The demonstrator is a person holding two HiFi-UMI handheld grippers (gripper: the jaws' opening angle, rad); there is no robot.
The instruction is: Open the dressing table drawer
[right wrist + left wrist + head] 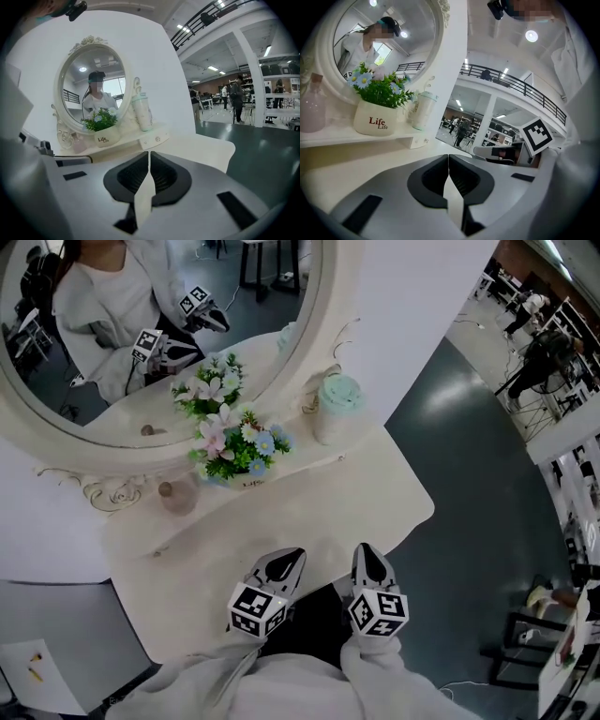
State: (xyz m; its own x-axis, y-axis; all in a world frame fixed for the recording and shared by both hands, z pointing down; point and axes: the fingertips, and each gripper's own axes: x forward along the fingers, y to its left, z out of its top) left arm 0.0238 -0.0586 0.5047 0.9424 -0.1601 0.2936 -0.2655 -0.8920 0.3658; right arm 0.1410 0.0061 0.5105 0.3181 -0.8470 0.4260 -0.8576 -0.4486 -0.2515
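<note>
Cream-white dressing table with a curved top (366,512) carries a big oval mirror in a carved pale frame (309,343). Near the table's front edge, the grey left gripper (448,158) and the grey right gripper (149,155) are side by side. Each has its jaws pressed together with nothing between them. On the raised shelf stand a white pot of blue and pink flowers (104,136) and a pale cup with a mint lid (142,112). The small cream drawer with a round knob (157,139) sits in this shelf under the cup, closed and well apart from both grippers.
</note>
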